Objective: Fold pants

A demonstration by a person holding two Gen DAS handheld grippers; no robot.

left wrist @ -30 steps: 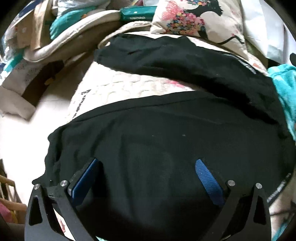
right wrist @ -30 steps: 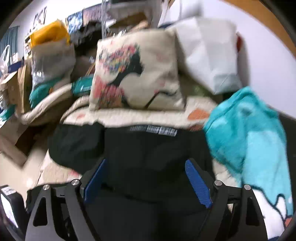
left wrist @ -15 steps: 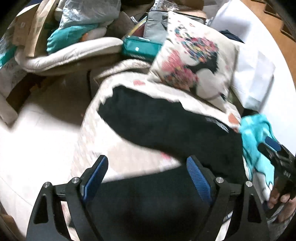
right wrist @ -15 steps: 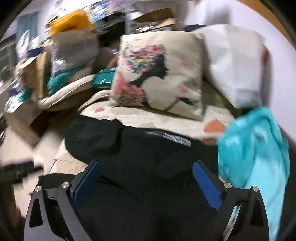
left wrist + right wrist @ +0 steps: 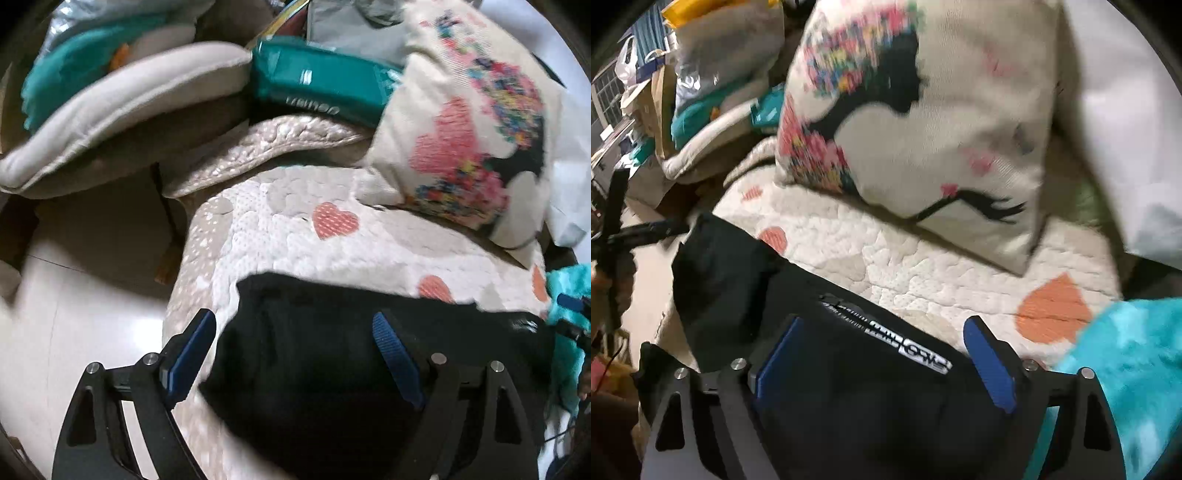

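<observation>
- L gripper (image 5: 295, 354) had its fingers spread wide, nothing between them, hovering over the black pants (image 5: 332, 369) near the quilt's (image 5: 295, 243) left edge.
- R gripper (image 5: 882, 354) also wide apart, empty, above the pants' (image 5: 849, 387) printed waistband strip (image 5: 908, 347).
- Pants lay across the near part of the quilt w/ heart pattern (image 5: 923, 266).
- Teal fleece blanket (image 5: 1126, 369) at the quilt's right edge, touching the pants.
- Patterned cushion (image 5: 942, 129) at the far edge; green pkg (image 5: 317, 92) beyond.
</observation>
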